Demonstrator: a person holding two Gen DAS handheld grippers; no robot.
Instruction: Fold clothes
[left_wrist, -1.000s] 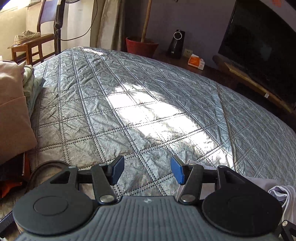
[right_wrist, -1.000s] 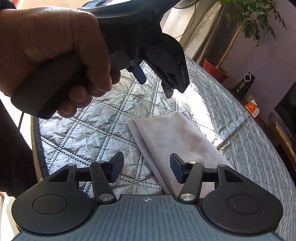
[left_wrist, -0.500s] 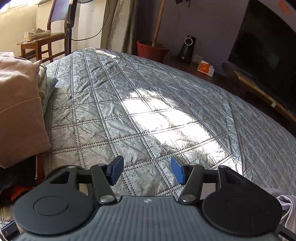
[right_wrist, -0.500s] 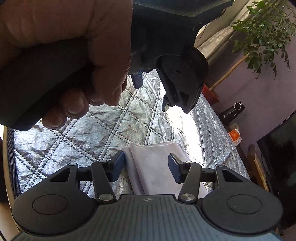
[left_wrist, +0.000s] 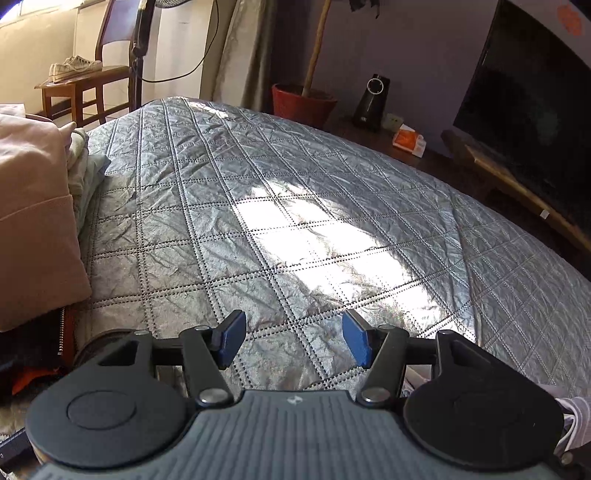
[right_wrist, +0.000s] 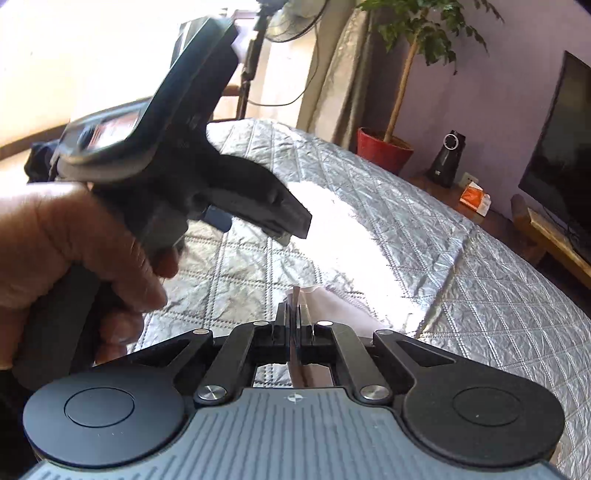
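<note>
Between the right gripper's (right_wrist: 294, 325) fingers: a thin edge of pale grey cloth (right_wrist: 334, 301), pinched tight, fingers fully closed on it. Rest of the cloth trails just beyond the fingertips onto the quilted silver bedspread (right_wrist: 461, 280), partly washed out by a sun patch; its shape cannot be read fully from this view.

Left gripper (left_wrist: 293, 338): fingers about half apart, nothing between them, only bare bedspread (left_wrist: 258, 206) beyond the fingertips. Same gripper shows in the right wrist view up and left of the right fingers, held in a hand (right_wrist: 74, 251), off the cloth.

Far left of the left fingers: a heap of garments, pink one (left_wrist: 33, 206) on top, pale green (left_wrist: 88, 173) beside it. Whether stacked or waiting, cannot tell.

Low right of the left fingers: a bit of light fabric (left_wrist: 578, 417) at the frame edge, likely the same grey piece.

Judgement on progress:
- Grey cloth looks already folded to a narrow panel; one edge gripped.
- Further fold or carrying it to the heap seems left.
- Left side has no grip yet; probably needed for a clean fold.
</note>
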